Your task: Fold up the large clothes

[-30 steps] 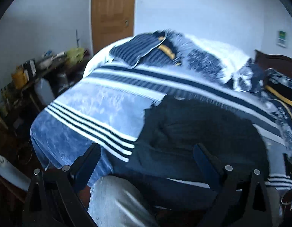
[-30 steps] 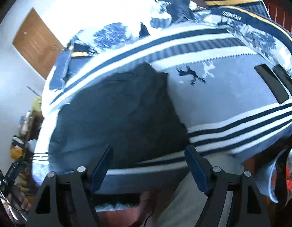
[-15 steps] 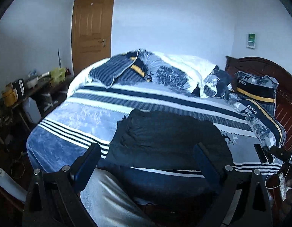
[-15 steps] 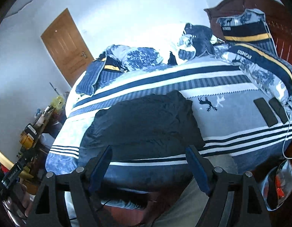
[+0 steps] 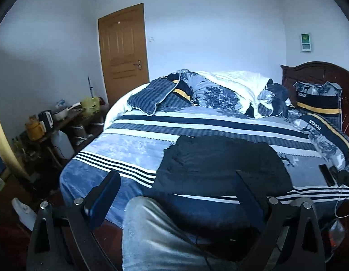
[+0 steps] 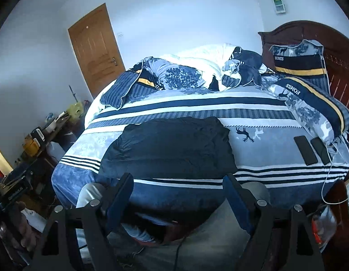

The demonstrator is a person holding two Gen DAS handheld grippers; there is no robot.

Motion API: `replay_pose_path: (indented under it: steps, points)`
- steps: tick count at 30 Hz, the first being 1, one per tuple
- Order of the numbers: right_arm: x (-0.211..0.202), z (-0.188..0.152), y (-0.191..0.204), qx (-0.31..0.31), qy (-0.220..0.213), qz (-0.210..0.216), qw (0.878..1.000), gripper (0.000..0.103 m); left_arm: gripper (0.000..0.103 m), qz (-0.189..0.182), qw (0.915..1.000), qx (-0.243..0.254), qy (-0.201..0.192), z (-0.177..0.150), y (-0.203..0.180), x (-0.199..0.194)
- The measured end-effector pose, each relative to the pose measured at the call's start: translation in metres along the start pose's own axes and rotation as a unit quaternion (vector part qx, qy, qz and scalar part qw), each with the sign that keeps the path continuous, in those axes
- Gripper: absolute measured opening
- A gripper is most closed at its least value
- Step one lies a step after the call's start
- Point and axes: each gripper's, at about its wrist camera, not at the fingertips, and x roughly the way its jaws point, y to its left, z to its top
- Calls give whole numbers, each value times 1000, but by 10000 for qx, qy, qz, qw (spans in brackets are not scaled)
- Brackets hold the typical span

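Observation:
A dark folded garment (image 5: 222, 160) lies flat on the blue and white striped bed (image 5: 129, 149), near its front edge. It also shows in the right wrist view (image 6: 170, 146). My left gripper (image 5: 176, 180) is open and empty, held back from the bed above the person's grey-trousered leg (image 5: 156, 232). My right gripper (image 6: 177, 183) is open and empty, also short of the bed's front edge. Neither gripper touches the garment.
Rumpled quilts and pillows (image 5: 219, 92) fill the far side of the bed. Two dark phones (image 6: 310, 150) with a white cable lie at the right. A cluttered side table (image 5: 52, 117) stands left, a wooden door (image 5: 123, 49) behind, a headboard (image 6: 310, 33) right.
Both grippers have pulled back and risen away from the bed; the garment now looks smaller and lies wholly in view. It stays folded on the bed.

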Motion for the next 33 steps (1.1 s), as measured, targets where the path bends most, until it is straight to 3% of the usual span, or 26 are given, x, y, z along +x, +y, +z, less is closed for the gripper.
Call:
replay_pose_path:
  steps: [12, 33]
  points:
    - [-1, -9, 33, -437, 114, -106, 9989, 85, 98, -169, 9996, 173, 172, -6, -2, -4]
    - [-1, -12, 34, -397, 212, -108, 9989, 85, 99, -264, 9992, 244, 184, -6, -4, -9]
